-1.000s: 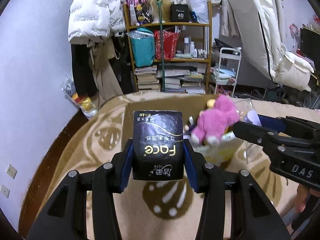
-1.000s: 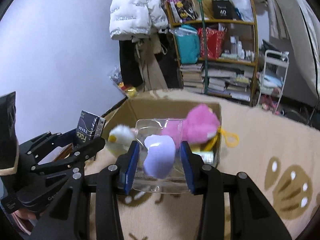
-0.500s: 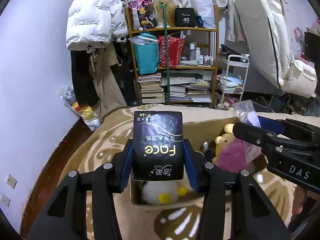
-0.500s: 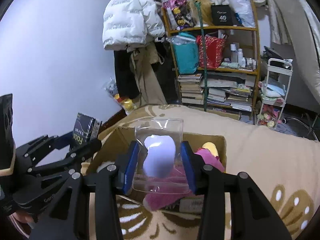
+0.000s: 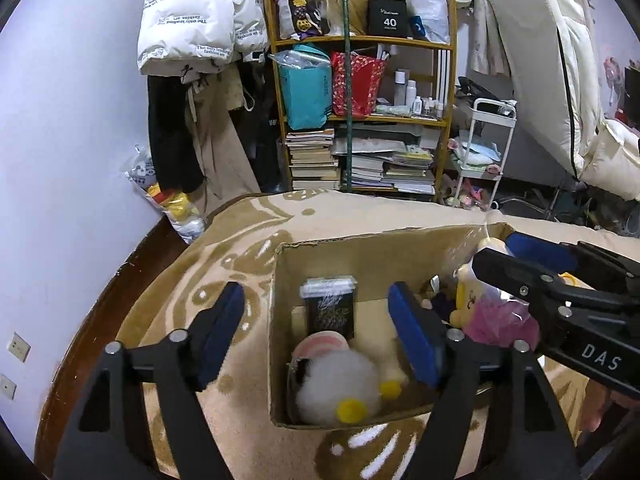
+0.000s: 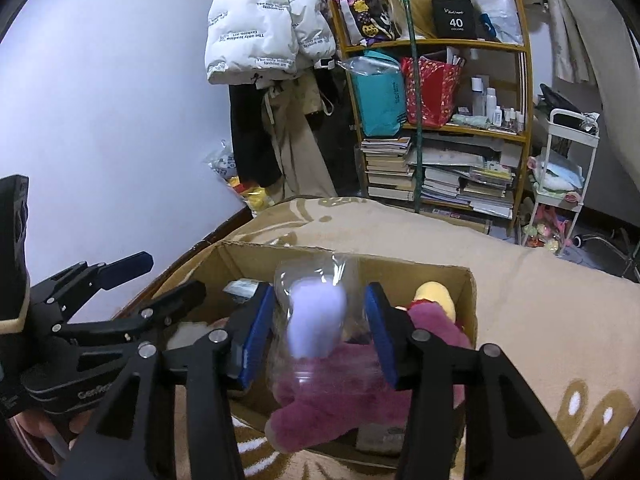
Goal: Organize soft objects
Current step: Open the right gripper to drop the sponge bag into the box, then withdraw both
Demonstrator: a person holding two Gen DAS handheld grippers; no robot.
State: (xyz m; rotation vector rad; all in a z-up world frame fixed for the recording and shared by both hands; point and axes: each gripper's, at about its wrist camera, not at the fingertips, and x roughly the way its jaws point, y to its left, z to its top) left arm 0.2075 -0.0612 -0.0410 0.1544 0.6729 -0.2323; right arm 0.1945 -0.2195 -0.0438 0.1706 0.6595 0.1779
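Observation:
A cardboard box (image 5: 276, 344) stands on the beige patterned blanket. Inside lie a black tissue pack (image 5: 330, 312), a white plush duck (image 5: 340, 384) and a pink plush toy (image 5: 500, 320). My left gripper (image 5: 316, 332) is open and empty above the box's left end, with the tissue pack lying below between its fingers. My right gripper (image 6: 320, 324) is shut on a clear plastic bag with a lilac soft thing (image 6: 316, 320), held over the box (image 6: 468, 304) above the pink plush (image 6: 352, 392). The right gripper also shows in the left wrist view (image 5: 532, 276).
A wooden shelf (image 5: 360, 120) with books, bags and bottles stands behind the bed. A white jacket (image 5: 192, 16) and dark clothes hang on the left wall. A white trolley (image 5: 484, 148) and a leaning mattress (image 5: 560, 80) stand at the right. The blanket (image 6: 560, 320) spreads around the box.
My left gripper has opened and let the tissue pack go; it now lies in the box. Both grippers have come down over the box. The right still holds the bag.

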